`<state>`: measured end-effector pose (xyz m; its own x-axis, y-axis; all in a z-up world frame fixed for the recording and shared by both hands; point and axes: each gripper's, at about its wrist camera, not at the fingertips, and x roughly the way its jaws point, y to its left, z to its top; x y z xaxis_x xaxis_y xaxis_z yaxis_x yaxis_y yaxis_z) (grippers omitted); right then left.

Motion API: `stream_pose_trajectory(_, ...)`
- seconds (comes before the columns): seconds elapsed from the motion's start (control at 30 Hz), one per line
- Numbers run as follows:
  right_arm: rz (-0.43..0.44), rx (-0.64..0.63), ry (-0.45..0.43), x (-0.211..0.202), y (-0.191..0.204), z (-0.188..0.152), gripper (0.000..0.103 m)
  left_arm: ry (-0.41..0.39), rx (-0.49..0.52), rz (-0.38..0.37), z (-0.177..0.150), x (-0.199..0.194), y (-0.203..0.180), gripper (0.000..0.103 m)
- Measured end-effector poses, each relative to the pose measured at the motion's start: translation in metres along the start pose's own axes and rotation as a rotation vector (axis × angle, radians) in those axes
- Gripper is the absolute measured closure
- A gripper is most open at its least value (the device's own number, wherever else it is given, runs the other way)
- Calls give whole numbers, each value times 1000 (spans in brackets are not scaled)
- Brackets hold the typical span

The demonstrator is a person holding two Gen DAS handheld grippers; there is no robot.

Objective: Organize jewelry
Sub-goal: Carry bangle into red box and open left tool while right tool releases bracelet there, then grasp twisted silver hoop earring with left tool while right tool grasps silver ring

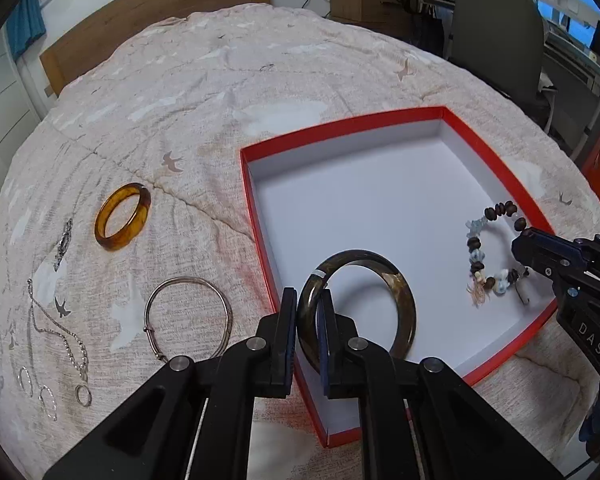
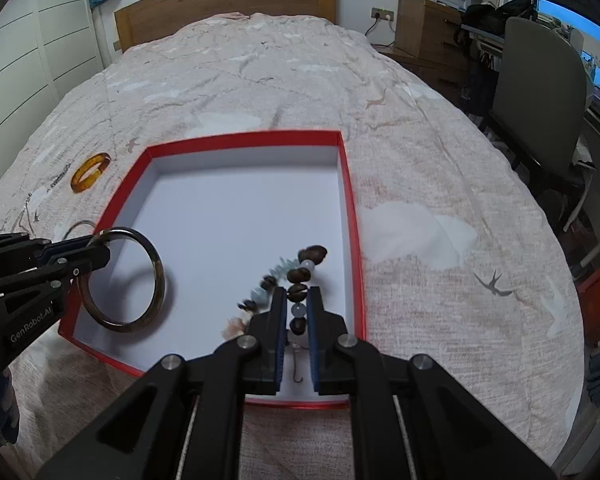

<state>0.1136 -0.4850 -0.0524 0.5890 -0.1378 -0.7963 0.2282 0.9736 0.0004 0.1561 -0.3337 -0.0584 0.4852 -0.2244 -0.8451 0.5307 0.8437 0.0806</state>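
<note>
Left hand-held gripper [image 1: 309, 312]: pinching the rim of a dark brown bangle [image 1: 396, 280], jaws nearly closed on it, and holding it over the near left part of the red box [image 1: 340, 128].
Dark brown bangle: hanging forward from the fingertips above the box's white floor, casting a shadow there; whether its far edge is touching the floor cannot be told.
Right hand-held gripper [image 2: 298, 308]: clamping a beaded bracelet [image 2: 300, 272] between its blue pads, jaws almost shut, over the near right part of the box.
Beaded bracelet: brown and pale blue beads trailing ahead and to the left of the fingertips, inside the box walls.
Red box: lying open on the bed [image 1: 220, 80].
On the bed, left of the box: an amber bangle [image 1: 123, 216], a thin silver bangle [image 1: 188, 316], a chain [image 1: 56, 332] and small rings [image 1: 83, 395], all well apart from both grippers.
</note>
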Motion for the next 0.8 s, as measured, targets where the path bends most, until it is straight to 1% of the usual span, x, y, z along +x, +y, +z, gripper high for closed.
stream_pose_trajectory(0.1, -15, 23, 3, 0, -3, -5, 92, 7, -6, -12, -1, 0, 3, 91)
stream_pose_trajectory(0.17, -23, 31, 4, -2, -6, -7, 89, 11, -7, -29, -2, -3, 3, 91)
stream_pose_trajectory(0.2, -18, 36, 5, -3, -7, -7, 88, 12, -8, -34, -2, -6, 3, 88)
stream_pose_trajectory(0.23, -17, 38, 5, -4, -7, -7, 77, 8, -12, -45, -2, -11, 3, 85)
stream_pose_trajectory(0.27, -30, 36, -3, -8, -6, -7, 67, 1, -13, -58, -3, -16, 2, 79)
stream_pose_trajectory(0.3, -16, 38, -16, -14, -5, -8, 64, -7, -13, -59, -3, -21, 2, 68)
stream_pose_trajectory(0.37, -26, 44, -27, -25, -2, -8, 62, -47, -18, -38, -5, -38, 4, 52)
stream_pose_trajectory(0.53, -11, 34, -103, -70, 14, -1, 62, -126, -86, -36, -14, -83, 33, 52)
stream_pose_trajectory(0.63, 32, 14, -168, -103, 36, 6, 62, -166, -140, -29, -28, -115, 63, 52)
stream_pose_trajectory(0.7, 57, -3, -200, -120, 54, 8, 62, -177, -165, -12, -39, -131, 83, 52)
stream_pose_trajectory(0.8, 109, -30, -237, -140, 83, 9, 62, -171, -187, 33, -66, -153, 117, 52)
